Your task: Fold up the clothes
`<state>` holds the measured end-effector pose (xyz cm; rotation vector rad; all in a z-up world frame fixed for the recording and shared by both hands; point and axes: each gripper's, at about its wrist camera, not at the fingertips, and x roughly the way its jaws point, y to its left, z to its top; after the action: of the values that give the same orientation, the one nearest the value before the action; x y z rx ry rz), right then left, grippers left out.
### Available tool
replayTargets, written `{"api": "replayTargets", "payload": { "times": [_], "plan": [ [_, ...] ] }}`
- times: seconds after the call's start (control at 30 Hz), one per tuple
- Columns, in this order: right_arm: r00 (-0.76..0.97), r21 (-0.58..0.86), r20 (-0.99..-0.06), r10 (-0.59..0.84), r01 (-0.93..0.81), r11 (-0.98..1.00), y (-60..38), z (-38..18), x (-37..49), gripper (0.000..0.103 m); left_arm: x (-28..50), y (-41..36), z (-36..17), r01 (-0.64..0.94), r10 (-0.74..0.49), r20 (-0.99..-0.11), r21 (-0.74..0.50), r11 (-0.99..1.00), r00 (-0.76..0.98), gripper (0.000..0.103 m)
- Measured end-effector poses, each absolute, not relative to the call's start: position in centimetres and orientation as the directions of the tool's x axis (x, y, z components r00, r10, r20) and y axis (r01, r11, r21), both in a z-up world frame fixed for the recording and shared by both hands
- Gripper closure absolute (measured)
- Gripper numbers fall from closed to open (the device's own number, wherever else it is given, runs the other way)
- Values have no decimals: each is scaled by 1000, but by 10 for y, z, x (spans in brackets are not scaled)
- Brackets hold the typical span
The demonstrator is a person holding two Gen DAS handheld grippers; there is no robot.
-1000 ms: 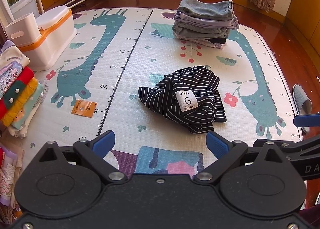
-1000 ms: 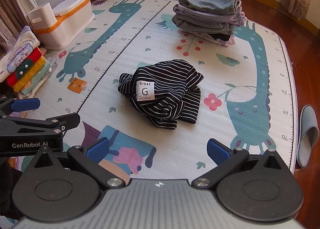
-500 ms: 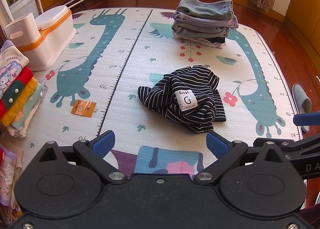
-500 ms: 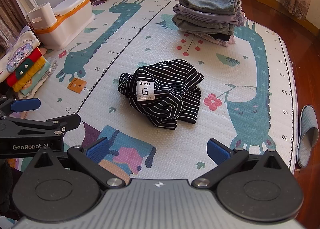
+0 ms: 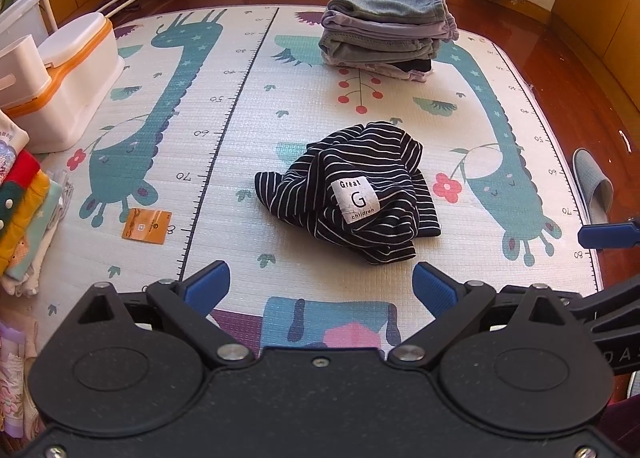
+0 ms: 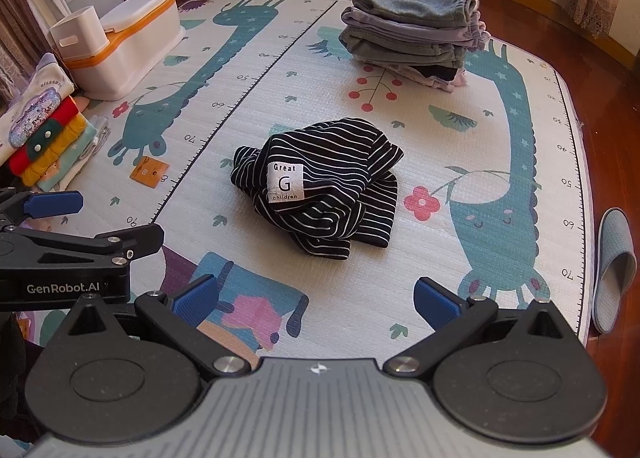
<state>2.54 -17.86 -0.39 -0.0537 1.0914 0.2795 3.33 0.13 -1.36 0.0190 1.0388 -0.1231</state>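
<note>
A crumpled black garment with white stripes [image 5: 352,185] and a white "Great G children" label lies in the middle of the giraffe play mat [image 5: 224,105]; it also shows in the right wrist view [image 6: 320,181]. My left gripper [image 5: 320,288] is open and empty, hovering just short of the garment's near edge. My right gripper [image 6: 316,298] is open and empty, also short of the garment. A stack of folded grey and lilac clothes [image 5: 384,27] sits at the far side of the mat, also seen in the right wrist view [image 6: 416,31].
A white and orange box [image 5: 68,77] stands at the mat's left. A pile of coloured folded clothes [image 5: 20,197] lies at the left edge. An orange card [image 5: 146,225] lies on the mat. A grey slipper [image 6: 612,270] lies on the wooden floor at the right.
Both grippers have stayed open and nearly still; the view has shifted only slightly. The garment has not moved.
</note>
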Motion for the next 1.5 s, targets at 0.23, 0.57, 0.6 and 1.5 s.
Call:
{"api": "replayTargets", "payload": {
  "times": [0.23, 0.57, 0.6, 1.5],
  "plan": [
    [417, 74, -892, 173, -244, 967, -182, -15, 42, 0, 61, -2, -18, 238, -96, -898, 10, 971, 430, 4],
    [417, 26, -900, 128, -241, 970, -186, -24, 65, 0, 100, 1, -12, 487, -129, -932, 56, 872, 338, 4],
    [415, 29, -901, 130, -240, 970, -186, -24, 68, 0, 105, 2, -11, 504, -138, -935, 48, 862, 326, 4],
    [256, 156, -926, 277, -410, 898, -215, -77, 235, 25, 270, 17, -107, 607, -305, -911, -80, 790, 276, 39]
  ]
}}
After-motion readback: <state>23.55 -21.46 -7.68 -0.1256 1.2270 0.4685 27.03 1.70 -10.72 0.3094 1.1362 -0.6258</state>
